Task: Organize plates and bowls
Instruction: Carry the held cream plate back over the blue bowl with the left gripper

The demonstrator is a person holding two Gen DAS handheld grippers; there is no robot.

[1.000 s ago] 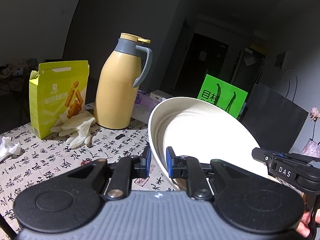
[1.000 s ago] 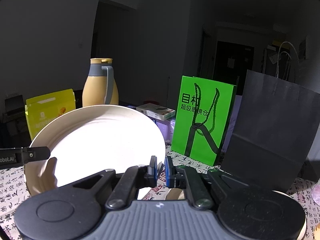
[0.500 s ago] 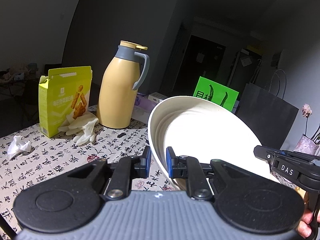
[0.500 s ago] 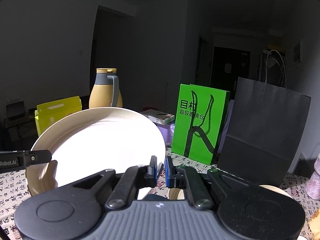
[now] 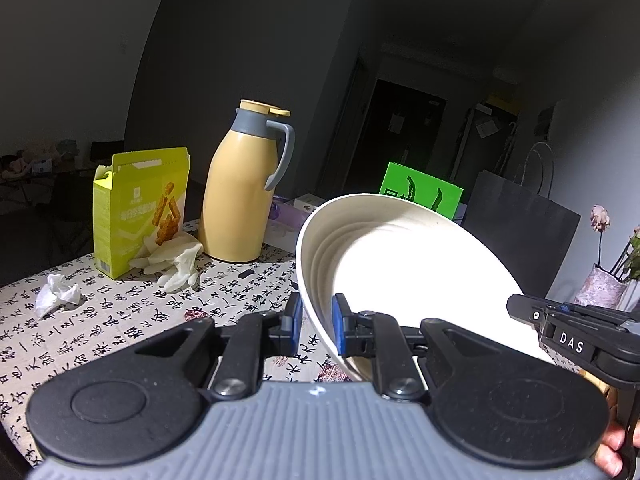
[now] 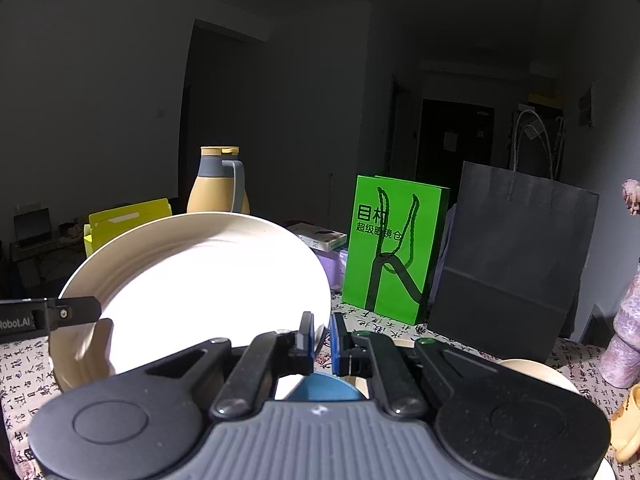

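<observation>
A large cream plate point(image 5: 404, 264) with ridged rim is held up in the air, tilted, between both grippers. My left gripper point(image 5: 316, 326) is shut on its left rim. My right gripper point(image 6: 321, 338) is shut on its right rim; the plate point(image 6: 208, 284) fills the left of the right wrist view. The other gripper's tip shows at each view's edge. A blue dish point(image 6: 324, 386) and a cream bowl point(image 6: 536, 372) lie below the right gripper, mostly hidden.
On the calligraphy-print tablecloth point(image 5: 100, 320) stand a yellow thermos jug point(image 5: 240, 188), an open yellow-green snack box point(image 5: 138, 208), white gloves point(image 5: 176, 260) and crumpled tissue point(image 5: 56, 294). A green bag point(image 6: 394, 248), black paper bag point(image 6: 508, 256) and a vase point(image 6: 622, 332) stand behind.
Both grippers have lifted the plate higher and pulled back; the jug, box and bags look lower and smaller. A blue dish has come into sight under the right gripper.
</observation>
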